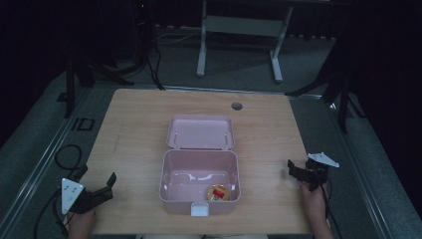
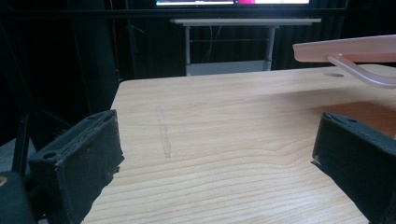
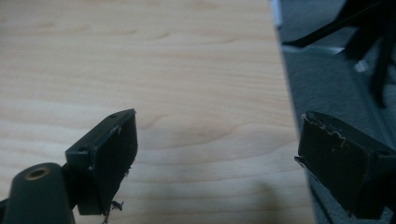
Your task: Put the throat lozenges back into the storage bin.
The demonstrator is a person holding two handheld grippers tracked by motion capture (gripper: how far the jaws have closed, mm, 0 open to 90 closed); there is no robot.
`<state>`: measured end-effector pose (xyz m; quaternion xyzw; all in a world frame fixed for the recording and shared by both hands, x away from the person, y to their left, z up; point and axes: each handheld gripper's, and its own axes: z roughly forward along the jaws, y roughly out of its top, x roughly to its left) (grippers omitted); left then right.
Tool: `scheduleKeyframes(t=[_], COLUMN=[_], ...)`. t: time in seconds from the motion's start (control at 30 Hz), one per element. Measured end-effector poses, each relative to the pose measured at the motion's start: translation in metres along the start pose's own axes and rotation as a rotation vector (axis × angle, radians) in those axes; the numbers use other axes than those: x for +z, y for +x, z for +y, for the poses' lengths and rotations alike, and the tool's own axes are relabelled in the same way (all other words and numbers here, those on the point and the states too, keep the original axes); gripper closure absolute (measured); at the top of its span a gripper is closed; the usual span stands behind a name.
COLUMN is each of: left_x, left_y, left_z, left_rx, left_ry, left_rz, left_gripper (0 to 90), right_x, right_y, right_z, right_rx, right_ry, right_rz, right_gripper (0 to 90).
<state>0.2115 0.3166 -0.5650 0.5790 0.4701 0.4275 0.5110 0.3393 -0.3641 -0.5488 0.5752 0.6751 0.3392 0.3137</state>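
An open pink box (image 1: 171,189) stands at the middle of the wooden table (image 1: 134,129), its lid (image 1: 200,131) folded back flat behind it. Inside, at the front right, lies a small round yellowish thing with a red piece (image 1: 217,192) on it. A white latch (image 1: 199,209) hangs on the box's front wall. My left gripper (image 1: 110,186) rests at the front left corner, open and empty, well left of the box. In the left gripper view the left gripper (image 2: 217,140) faces bare wood, with the lid (image 2: 345,49) at upper right. My right gripper (image 1: 292,171) is open near the right edge.
A round cable hole (image 1: 237,106) sits near the table's far edge. In the right gripper view the right gripper (image 3: 219,140) straddles the table's right edge, with grey floor (image 3: 327,79) beyond. A white desk frame (image 1: 239,30) stands behind the table. Black stands flank both sides.
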Motion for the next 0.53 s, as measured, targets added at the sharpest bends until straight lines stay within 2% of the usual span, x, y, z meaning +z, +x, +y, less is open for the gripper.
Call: scheduleKeyframes(t=[0.1,0.2,0.33,0.53], left_x=[-0.0002,-0.0002,-0.0001,0.0001], left_y=[0.0004,0.0005,0.0003,0.0003], left_z=[0.0000,-0.0001,-0.0002,-0.0002], left_rx=[-0.002,-0.002,-0.001,0.000], left_ry=[0.001,0.002,0.002,0.004], left_rz=[0.002,0.003,0.005,0.004], left_gripper=[1.7,1.8,1.8,1.8], right_x=[-0.0014,-0.0010,-0.0004,0.0014], right_y=[0.0005,-0.0003,-0.0029,-0.0034], right_z=[-0.0017,-0.0014,-0.0011,-0.0005], right_rx=[0.009,0.021,0.052,0.058], right_ry=[-0.022,-0.017,-0.020,-0.006], right_rz=[-0.026,-0.028,-0.062,-0.058], right_gripper=[11.8,11.8,11.9,12.0])
